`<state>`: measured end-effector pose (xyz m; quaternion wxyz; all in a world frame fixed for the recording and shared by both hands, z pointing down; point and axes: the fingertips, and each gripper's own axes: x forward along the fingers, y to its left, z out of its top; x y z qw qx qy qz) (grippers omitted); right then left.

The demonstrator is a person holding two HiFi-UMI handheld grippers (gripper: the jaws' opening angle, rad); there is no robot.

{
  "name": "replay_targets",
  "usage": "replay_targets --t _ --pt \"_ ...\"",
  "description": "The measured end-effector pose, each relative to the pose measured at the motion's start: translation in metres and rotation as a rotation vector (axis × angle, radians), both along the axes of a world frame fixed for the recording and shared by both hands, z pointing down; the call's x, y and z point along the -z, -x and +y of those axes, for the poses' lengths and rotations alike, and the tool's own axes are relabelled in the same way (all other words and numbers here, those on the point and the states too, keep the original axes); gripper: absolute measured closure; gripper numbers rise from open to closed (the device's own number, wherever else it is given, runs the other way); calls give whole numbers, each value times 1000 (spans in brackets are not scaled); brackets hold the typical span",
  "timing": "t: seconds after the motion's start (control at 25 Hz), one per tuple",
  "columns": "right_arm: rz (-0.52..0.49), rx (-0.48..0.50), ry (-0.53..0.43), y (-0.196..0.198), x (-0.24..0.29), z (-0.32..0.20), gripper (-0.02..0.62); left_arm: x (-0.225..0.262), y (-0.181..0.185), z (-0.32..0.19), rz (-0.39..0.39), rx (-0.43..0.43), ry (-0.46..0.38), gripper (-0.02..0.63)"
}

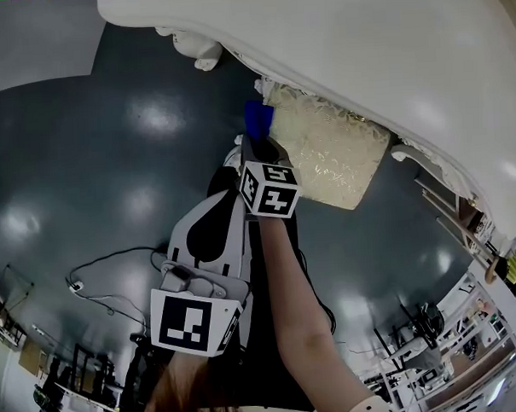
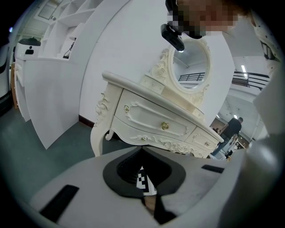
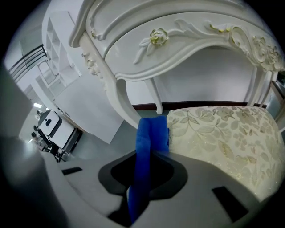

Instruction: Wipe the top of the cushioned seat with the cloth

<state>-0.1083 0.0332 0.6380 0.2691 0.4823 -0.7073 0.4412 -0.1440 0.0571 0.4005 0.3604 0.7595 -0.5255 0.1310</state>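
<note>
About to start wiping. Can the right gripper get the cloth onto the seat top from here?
Probably yes: the right gripper, shut on the blue cloth, is at the cushioned seat's edge with nothing between. The dressing table overhanging may crowd the far part.

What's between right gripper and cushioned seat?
Only the blue cloth held by the right gripper, its tip by the seat corner; right gripper view.

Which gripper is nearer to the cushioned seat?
Right. The right gripper, shut on the blue cloth, is at the seat's edge; the left gripper is behind it, farther from the seat.
</note>
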Motion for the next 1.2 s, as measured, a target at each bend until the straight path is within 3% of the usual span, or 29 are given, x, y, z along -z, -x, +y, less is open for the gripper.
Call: replay_targets --t 0.4,0.76,1.0,1.2 --pt "23 30 -6 8 -5 1 538 -3 10 6 -15 22 5 607" --pt "-15 27 9 7 -3 0 538 -3 5 7 -30 21 7 607" --pt "-118 -48 -13 -7 13 -6 538 -5 -12 8 -20 -9 3 607" --pt "-145 -159 -83 -54 54 2 538 9 -48 3 15 -62 -24 607"
